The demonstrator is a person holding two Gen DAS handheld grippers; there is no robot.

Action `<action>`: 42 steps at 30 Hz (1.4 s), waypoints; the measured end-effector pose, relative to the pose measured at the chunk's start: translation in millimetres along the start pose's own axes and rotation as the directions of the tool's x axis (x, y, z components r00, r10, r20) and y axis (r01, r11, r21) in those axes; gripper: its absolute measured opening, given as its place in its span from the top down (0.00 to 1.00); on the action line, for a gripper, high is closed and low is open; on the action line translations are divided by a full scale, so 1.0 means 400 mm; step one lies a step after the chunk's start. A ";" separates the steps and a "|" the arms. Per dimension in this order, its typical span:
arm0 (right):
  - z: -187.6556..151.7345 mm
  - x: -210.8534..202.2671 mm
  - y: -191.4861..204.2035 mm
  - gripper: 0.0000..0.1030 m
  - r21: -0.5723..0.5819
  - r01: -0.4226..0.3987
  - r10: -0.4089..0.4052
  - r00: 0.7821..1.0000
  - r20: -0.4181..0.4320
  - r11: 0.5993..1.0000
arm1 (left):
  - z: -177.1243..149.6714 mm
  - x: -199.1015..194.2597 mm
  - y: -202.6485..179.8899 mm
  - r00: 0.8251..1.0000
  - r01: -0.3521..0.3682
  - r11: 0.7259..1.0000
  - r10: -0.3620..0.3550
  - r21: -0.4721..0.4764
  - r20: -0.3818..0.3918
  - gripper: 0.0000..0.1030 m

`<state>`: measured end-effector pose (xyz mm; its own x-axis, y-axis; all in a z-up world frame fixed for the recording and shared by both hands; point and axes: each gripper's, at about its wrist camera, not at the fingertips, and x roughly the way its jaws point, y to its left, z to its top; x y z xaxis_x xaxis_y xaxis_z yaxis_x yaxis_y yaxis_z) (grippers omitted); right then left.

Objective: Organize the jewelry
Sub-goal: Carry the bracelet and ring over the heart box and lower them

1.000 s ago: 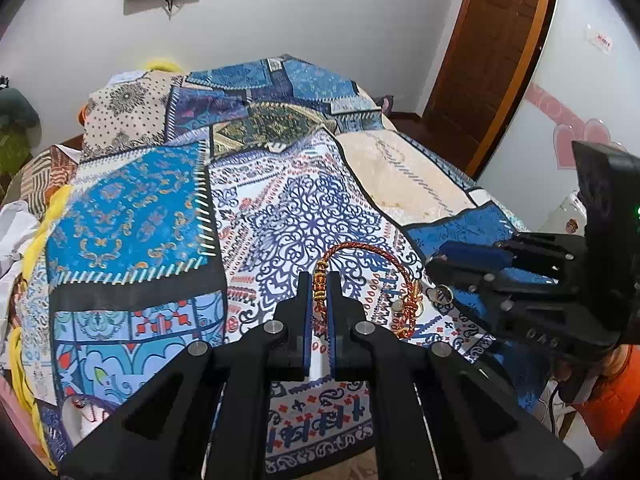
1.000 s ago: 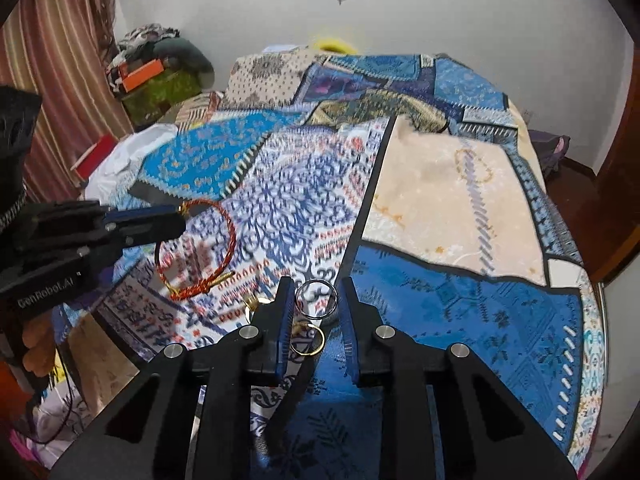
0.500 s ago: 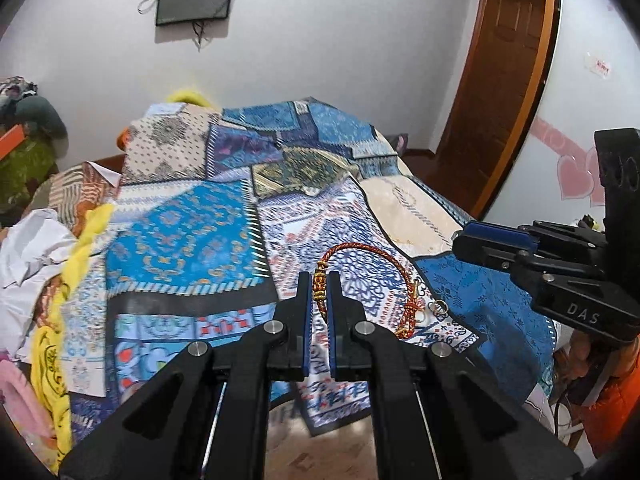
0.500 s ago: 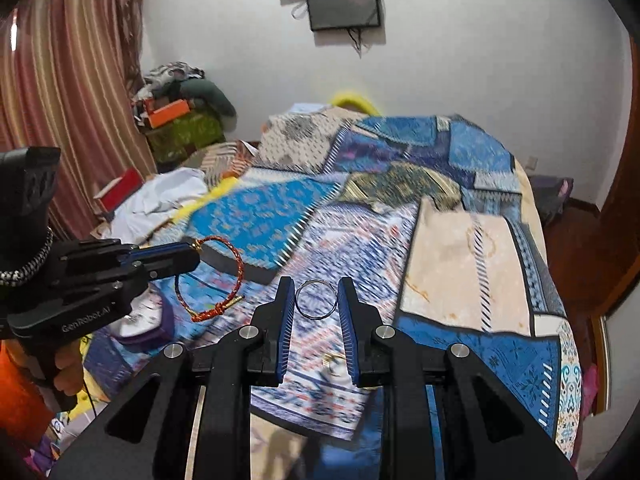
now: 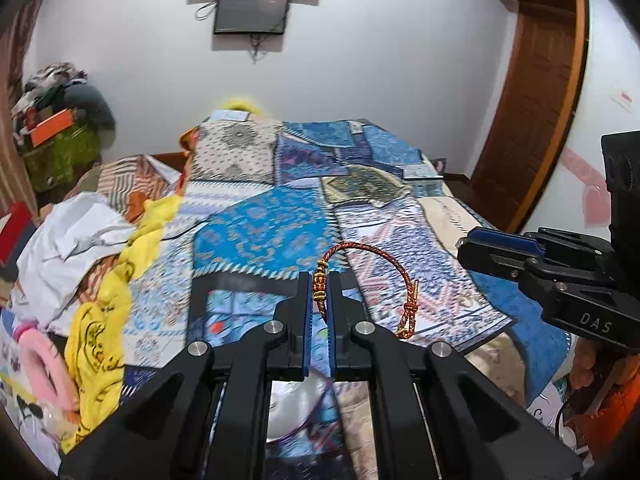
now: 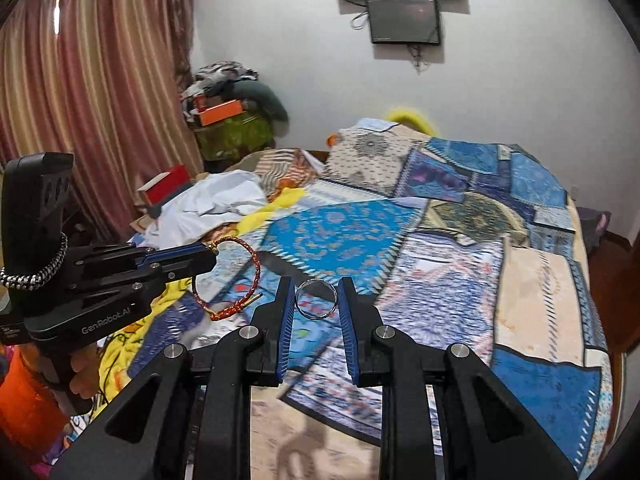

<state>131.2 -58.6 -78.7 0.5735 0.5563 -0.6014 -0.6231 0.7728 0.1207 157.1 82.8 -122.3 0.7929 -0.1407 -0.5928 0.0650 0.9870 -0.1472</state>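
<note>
Left tool [image 5: 319, 280], seen from its own wrist camera, is clamped on the beaded clasp of a red braided bracelet [image 5: 372, 254]. The cord loops out to the right of the fingertips and hangs free above the patchwork bedspread [image 5: 260, 236], its knotted gold end dangling beside the right finger. Off to the right, the right tool [image 5: 480, 246] floats level with it, well apart.

From the right wrist camera, the right tool [image 6: 316, 300] grips a silver ring [image 6: 316, 300] upright between its blue pads [image 6: 286, 316], right at the tips. To its left the left tool [image 6: 208, 258] holds the bracelet [image 6: 250, 264], which hangs near the ring without touching it.
</note>
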 end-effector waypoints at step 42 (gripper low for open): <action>-0.126 0.297 0.172 0.80 -0.009 -0.197 0.181 0.919 -0.351 0.980 | -0.185 0.079 0.176 0.984 -0.041 0.991 0.018 -0.129 -0.179 0.95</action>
<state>129.9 45.3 -181.6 0.2276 0.5439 -0.8077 -0.7286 0.6454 0.2293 142.0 141.9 -210.0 0.6725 -0.1348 -0.7277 -0.0466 0.9736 -0.2234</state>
